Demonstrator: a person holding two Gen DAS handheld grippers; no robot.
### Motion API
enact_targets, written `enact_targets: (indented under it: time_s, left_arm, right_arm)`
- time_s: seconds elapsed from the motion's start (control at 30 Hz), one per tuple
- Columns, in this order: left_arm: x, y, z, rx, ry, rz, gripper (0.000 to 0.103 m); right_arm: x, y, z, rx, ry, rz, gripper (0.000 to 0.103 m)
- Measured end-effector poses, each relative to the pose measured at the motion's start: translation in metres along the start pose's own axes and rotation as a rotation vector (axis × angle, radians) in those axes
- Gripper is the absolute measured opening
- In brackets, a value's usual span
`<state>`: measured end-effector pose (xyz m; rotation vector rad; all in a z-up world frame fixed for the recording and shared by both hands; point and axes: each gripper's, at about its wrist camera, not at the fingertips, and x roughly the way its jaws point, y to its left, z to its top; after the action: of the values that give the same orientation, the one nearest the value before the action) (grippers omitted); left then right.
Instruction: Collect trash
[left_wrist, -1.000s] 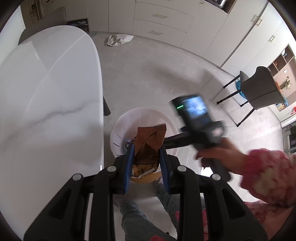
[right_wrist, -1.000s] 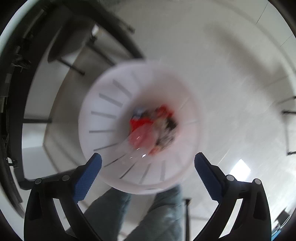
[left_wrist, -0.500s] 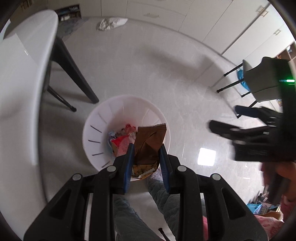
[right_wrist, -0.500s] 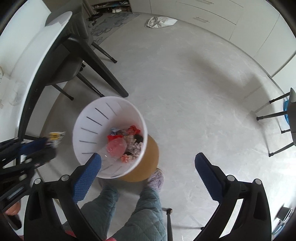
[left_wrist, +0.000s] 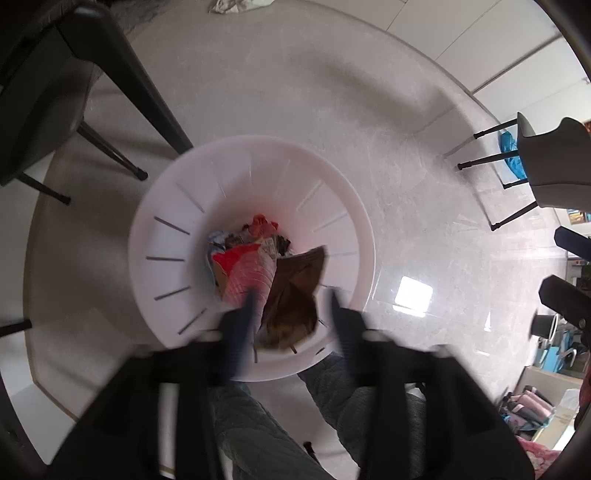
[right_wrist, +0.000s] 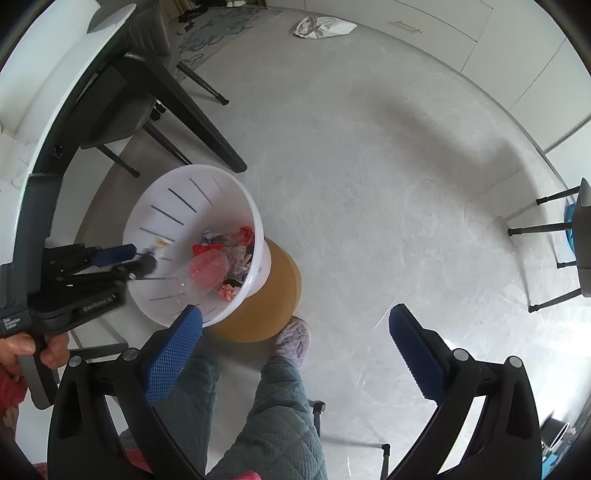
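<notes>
In the left wrist view my left gripper (left_wrist: 291, 314) hangs blurred just above the white slotted bin (left_wrist: 255, 155). Its jaws are opening. The crumpled brown wrapper (left_wrist: 295, 291) sits loose between them over the bin's near side, and the right pad stands clear of it. Red, pink and blue trash (left_wrist: 243, 258) lies in the bin's bottom. In the right wrist view my right gripper (right_wrist: 295, 354) is open and empty, off to the right of the bin (right_wrist: 155, 199). The left gripper (right_wrist: 122, 258) reaches over the bin's left rim there.
The bin rests on a round brown stool (right_wrist: 269, 302). The person's quilted legs and a slipper (right_wrist: 293, 339) stand right beside it. A dark table leg (right_wrist: 192, 110) and chair rise at the left, another chair (right_wrist: 580, 236) at the right, a white bag (right_wrist: 321, 26) far back.
My left gripper has sunk toward the bin and its jaws have spread off the brown wrapper. My right gripper has drawn back from over the bin to its right side.
</notes>
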<state>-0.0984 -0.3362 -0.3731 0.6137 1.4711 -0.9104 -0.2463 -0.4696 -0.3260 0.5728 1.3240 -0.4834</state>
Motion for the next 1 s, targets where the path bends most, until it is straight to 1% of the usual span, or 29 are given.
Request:
enact_targets:
  time_s: [0.1,0.23,0.37,0.47,0.6,0.7,0.77,0.87,0.93,0.97,1.0]
  left_arm:
    - [-0.004,-0.006,0.000,-0.011,-0.025,0.002,0.087]
    - [-0.005,-0.014,-0.001,-0.006,-0.017,-0.006,0.089]
    - [-0.013,-0.023,-0.003,0.008,-0.018,-0.009,0.089]
    - [-0.028,-0.028,-0.006,0.019,-0.040,-0.010,0.089]
    - [-0.058,-0.033,-0.008,0.011,-0.092,-0.009,0.089]
    - [-0.100,-0.037,-0.013,-0.011,-0.169,-0.006,0.089]
    - [-0.137,-0.038,-0.019,-0.022,-0.245,0.016,0.089]
    - [-0.198,-0.033,-0.032,-0.041,-0.370,0.098,0.090]
    - [-0.242,-0.024,-0.043,-0.068,-0.458,0.162,0.092]
    - [-0.270,-0.016,-0.051,-0.097,-0.514,0.204,0.095]
    - [-0.285,-0.011,-0.054,-0.116,-0.544,0.226,0.095]
  right_arm:
    - [0.001,-0.001,-0.001,0.001,0.003,0.002,0.100]
    - [0.000,-0.003,-0.002,0.020,0.002,0.007,0.100]
    - [-0.005,-0.009,-0.001,0.040,-0.019,-0.002,0.100]
    - [-0.010,-0.019,-0.001,0.070,-0.034,-0.022,0.100]
    - [-0.017,-0.032,0.002,0.104,-0.053,-0.046,0.100]
    - [-0.025,-0.033,0.007,0.118,-0.064,-0.059,0.100]
    - [-0.036,-0.025,0.014,0.112,-0.078,-0.058,0.100]
    - [-0.059,0.004,0.027,0.054,-0.120,-0.038,0.100]
    - [-0.082,0.038,0.039,-0.008,-0.163,0.018,0.100]
    - [-0.094,0.056,0.045,-0.042,-0.186,0.048,0.100]
    - [-0.107,0.075,0.050,-0.078,-0.208,0.073,0.100]
